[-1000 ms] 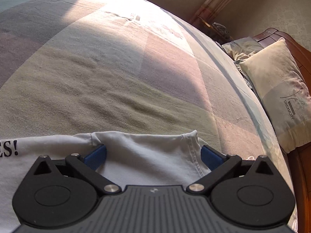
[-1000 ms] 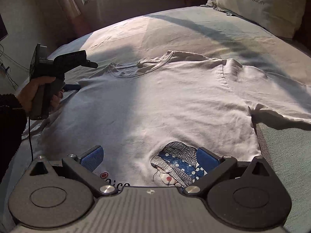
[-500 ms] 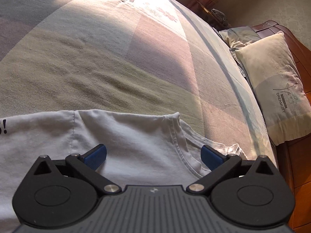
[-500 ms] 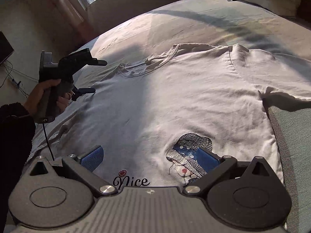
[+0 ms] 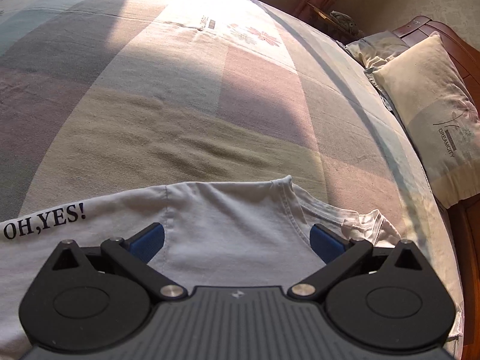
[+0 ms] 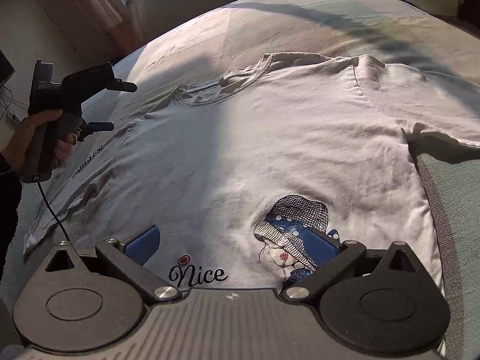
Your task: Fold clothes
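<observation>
Behind right gripper [image 6: 237, 244], T-shirt [image 6: 270, 138] hem hidden.

Open claw [image 5: 237, 237] over T-shirt sleeve [image 5: 228, 210]

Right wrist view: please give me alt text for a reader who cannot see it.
A white T-shirt lies spread flat, front up, on a bed, with a hat-wearing figure and the word "Nice" printed near the hem. The right gripper hangs open over that hem. At left, a hand holds the open left gripper over a sleeve.
</observation>
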`<state>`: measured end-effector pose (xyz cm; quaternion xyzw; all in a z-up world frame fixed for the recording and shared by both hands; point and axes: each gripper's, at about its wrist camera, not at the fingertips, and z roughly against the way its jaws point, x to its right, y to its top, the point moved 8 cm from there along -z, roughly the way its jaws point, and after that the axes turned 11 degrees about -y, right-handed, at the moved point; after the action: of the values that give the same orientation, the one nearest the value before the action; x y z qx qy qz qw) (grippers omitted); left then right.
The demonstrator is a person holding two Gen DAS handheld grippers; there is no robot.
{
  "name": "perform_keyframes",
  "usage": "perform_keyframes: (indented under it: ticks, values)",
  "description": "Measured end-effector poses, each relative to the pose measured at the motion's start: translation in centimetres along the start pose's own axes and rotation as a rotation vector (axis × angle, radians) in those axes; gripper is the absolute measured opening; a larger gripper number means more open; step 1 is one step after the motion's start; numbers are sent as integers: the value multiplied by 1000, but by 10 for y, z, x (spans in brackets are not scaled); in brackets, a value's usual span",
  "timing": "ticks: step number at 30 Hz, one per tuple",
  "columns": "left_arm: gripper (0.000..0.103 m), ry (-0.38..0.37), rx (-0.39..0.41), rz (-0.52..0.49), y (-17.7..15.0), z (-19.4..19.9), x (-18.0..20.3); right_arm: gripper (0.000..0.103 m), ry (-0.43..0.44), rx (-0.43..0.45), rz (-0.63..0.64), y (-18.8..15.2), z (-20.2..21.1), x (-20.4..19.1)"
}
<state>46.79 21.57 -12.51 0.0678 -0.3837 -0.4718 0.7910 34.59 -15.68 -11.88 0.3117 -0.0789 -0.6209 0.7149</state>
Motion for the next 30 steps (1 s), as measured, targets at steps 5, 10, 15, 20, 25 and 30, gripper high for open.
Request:
perform_keyframes:
  ticks: [5,10,15,20,25,30]
  values:
    - [102,45,-9,-38,-12,23,-16,103,5,-19,11,-6,-3,-7]
    - [102,89,19,-108,1,11,-31,103,-12,-37,61,-13,-11,-17]
    - [102,97,40,-126,8,13,-43,103,-44,-31,113,-15,-14,-22]
    - [102,44,46,-44,-2,43,-51,103,-35,-19,136,-16,-11,-29]
    - [102,25,76,51,-28,75,-87,103,-15,0,130,-15,-5,-31]
    - [102,20,192,139,-4,81,-115,103,-16,-10,135,-16,-9,-34]
